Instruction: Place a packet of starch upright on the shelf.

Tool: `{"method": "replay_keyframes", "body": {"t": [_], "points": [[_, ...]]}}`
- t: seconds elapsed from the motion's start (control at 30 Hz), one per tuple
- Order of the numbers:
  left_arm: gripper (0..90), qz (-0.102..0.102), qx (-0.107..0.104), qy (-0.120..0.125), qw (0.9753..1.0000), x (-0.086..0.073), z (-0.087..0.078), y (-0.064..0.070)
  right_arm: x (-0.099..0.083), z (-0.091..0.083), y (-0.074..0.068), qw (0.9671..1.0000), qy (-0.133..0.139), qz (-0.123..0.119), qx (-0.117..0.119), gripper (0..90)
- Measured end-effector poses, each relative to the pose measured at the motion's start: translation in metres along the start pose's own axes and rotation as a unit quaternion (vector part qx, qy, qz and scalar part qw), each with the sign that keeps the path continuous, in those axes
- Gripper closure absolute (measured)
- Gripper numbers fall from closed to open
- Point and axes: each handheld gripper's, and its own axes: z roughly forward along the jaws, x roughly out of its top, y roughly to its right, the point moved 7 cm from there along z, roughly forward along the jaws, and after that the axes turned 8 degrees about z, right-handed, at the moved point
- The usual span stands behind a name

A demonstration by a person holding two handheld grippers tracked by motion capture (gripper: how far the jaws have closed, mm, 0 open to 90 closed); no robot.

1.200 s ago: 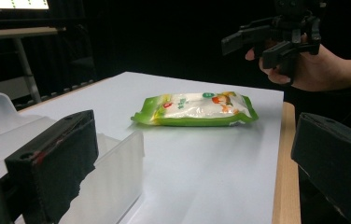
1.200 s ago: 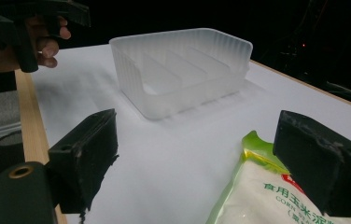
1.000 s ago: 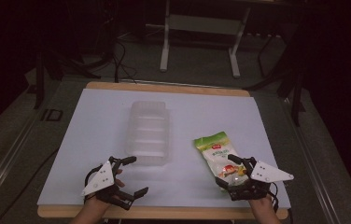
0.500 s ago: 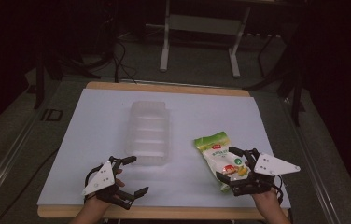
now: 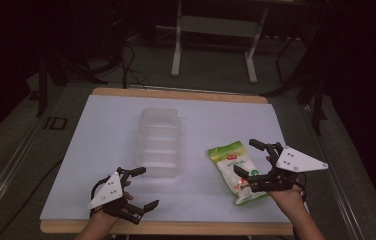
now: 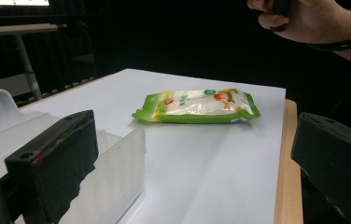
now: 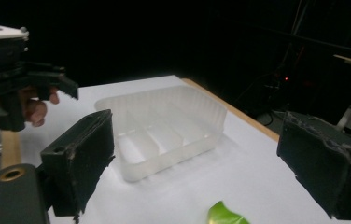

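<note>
A green and white snack bag (image 5: 235, 167) lies flat on the white table top, to the right of a clear plastic tray (image 5: 158, 142) with ribbed compartments. My right gripper (image 5: 246, 157) hovers open above the bag's right side with nothing between its jaws. The right gripper view looks across the tray (image 7: 164, 130), with a green corner of the bag (image 7: 225, 215) at the bottom edge. My left gripper (image 5: 145, 187) rests open near the front edge, just in front of the tray. In the left gripper view the bag (image 6: 197, 106) lies beyond the tray's wall (image 6: 113, 163).
The white sheet (image 5: 101, 150) covers a wooden table whose edge (image 5: 176, 227) shows at the front. Dark floor, cables and a metal stand (image 5: 211, 45) lie beyond the far edge. The person's right hand (image 6: 304, 18) is raised above the bag.
My right gripper has moved forward and a little to the right, away from the table's front edge. The bag, the tray and the left gripper have stayed put.
</note>
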Motion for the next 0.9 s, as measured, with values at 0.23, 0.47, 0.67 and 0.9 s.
{"method": "replay_keyframes", "body": {"t": [0.23, 0.47, 0.67, 0.9], "points": [[0.8, 0.002, -0.001, -0.003, 1.0000, 0.000, 0.000, 0.000, 0.008, 0.007, 0.019, 0.9998, 0.003, 0.019, 0.004, 10.8], [0.9, 0.002, -0.003, -0.005, 1.0000, -0.001, 0.001, 0.001, -0.001, 0.020, 0.047, 0.9987, -0.038, 0.017, -0.031, 10.8], [0.9, 0.001, -0.003, -0.006, 1.0000, -0.001, 0.001, 0.000, -0.019, 0.034, 0.068, 0.9966, -0.053, 0.048, -0.042, 10.8], [0.8, 0.002, -0.003, -0.008, 1.0000, -0.002, 0.002, 0.001, -0.042, 0.042, 0.089, 0.9928, -0.075, 0.072, -0.060, 11.2]]}}
